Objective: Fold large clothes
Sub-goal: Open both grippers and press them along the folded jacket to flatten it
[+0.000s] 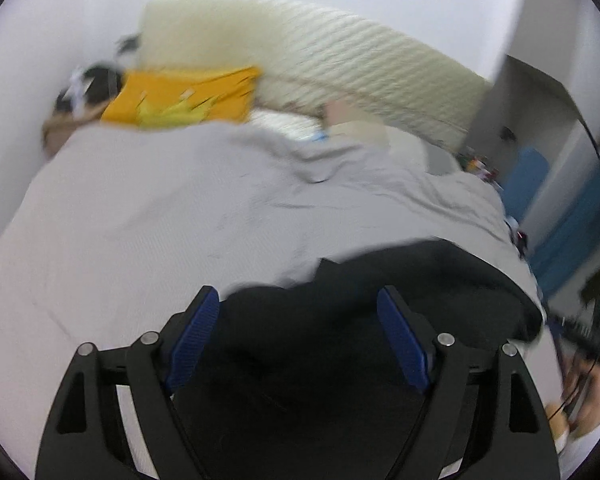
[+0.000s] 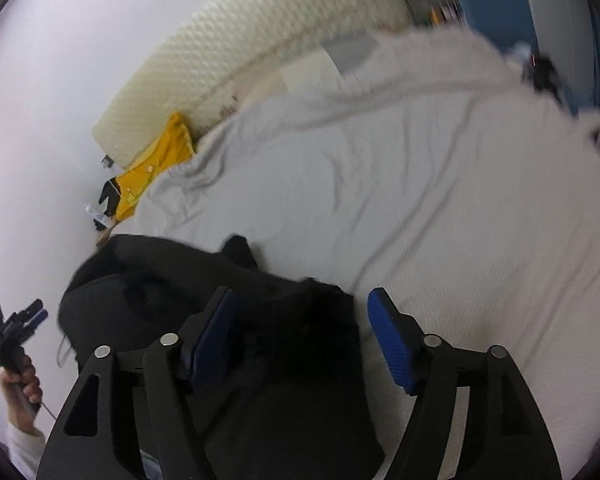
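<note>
I am holding my left gripper (image 1: 298, 300) and right gripper (image 2: 300, 300) wide apart, gripping nothing | crumpled black fabric garment (image 1: 380, 280) is lying at the near edge of the grey-sheeted bed (image 1: 160, 220) — directly under both grippers — running crosswise between them, neither nearer.

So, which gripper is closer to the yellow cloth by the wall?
Left. The left gripper is on the garment's side toward the yellow cloth; the right gripper is on the far side.

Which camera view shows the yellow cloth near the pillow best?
The left wrist view: there the yellow cloth lies broad and flat, its pale pattern visible though blurred. The right wrist view shows it only as a narrow strip, partly behind the grey sheet.
</note>
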### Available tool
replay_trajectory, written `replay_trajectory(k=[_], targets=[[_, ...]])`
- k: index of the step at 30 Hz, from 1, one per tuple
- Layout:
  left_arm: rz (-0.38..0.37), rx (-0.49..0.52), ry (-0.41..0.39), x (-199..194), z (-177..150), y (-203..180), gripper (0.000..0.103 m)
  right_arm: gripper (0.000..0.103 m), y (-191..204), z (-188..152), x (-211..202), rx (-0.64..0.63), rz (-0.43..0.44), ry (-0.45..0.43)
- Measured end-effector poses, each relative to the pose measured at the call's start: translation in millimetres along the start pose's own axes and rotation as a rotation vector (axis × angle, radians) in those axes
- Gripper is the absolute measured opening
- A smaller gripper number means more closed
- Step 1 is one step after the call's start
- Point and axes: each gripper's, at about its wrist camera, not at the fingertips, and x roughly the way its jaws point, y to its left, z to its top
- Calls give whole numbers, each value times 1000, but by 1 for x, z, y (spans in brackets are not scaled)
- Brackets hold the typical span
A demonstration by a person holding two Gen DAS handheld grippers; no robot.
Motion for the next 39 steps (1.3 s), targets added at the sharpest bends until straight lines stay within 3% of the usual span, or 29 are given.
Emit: replay_trajectory(k=[3, 7, 11, 14, 21, 39], targets=[[-31, 106, 12, 10, -16, -42, 81, 81, 44, -13, 0, -92, 15, -24], [-108, 171, 98, 40, -45, -78, 81, 82, 79, -39, 21, -139, 40, -8], [-49, 230, 119, 70, -60, -97, 81, 82, 95, -64, 60, -187, 27, 41], [5, 239, 137, 97, -64, -101, 81, 82, 101, -71, 95, -224, -26, 70], [66, 226, 80, 131, -64, -104, 81, 84, 115, -64, 138, -307, -112, -24], [121, 217, 70, 166, -66, -96, 88, 100, 113, -63, 175, -318, -164, -25]])
